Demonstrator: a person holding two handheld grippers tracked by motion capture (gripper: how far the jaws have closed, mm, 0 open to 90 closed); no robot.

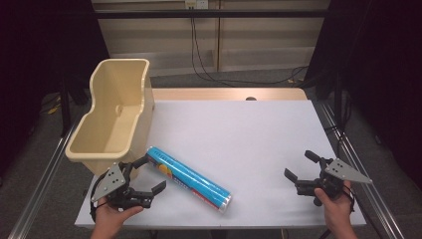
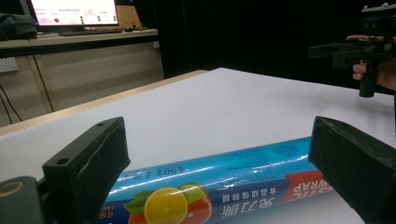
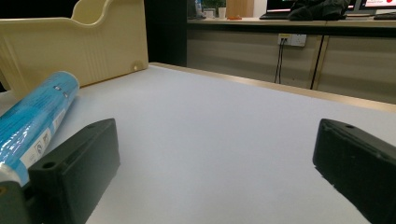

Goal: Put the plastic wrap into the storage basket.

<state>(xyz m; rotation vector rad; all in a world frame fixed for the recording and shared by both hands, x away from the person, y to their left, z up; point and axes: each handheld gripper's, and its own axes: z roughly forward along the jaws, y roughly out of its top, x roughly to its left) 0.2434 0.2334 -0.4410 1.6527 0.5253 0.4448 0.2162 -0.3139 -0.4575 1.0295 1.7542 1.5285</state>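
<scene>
A blue roll of cling wrap (image 1: pixel 190 178) lies slantwise on the white table top (image 1: pixel 239 139), fruit printed on its label (image 2: pixel 219 193). My left gripper (image 1: pixel 149 174) rests at the front left with its jaws wide open, facing the roll's near-left part without touching it; its own view has the roll just beyond the jaws. My right gripper (image 1: pixel 299 166) sits at the front right, open with nothing between its fingers, pointing left toward the roll (image 3: pixel 35 112). The right hand and gripper (image 2: pixel 364 51) appear far off in the left gripper view.
A cream plastic bin (image 1: pixel 112 117) stands at the table's left edge, just behind the roll's far end, also seen as a bin (image 3: pixel 70 42) in the right gripper view. A wooden strip (image 1: pixel 229 93) runs along the far edge. Metal rails flank both sides.
</scene>
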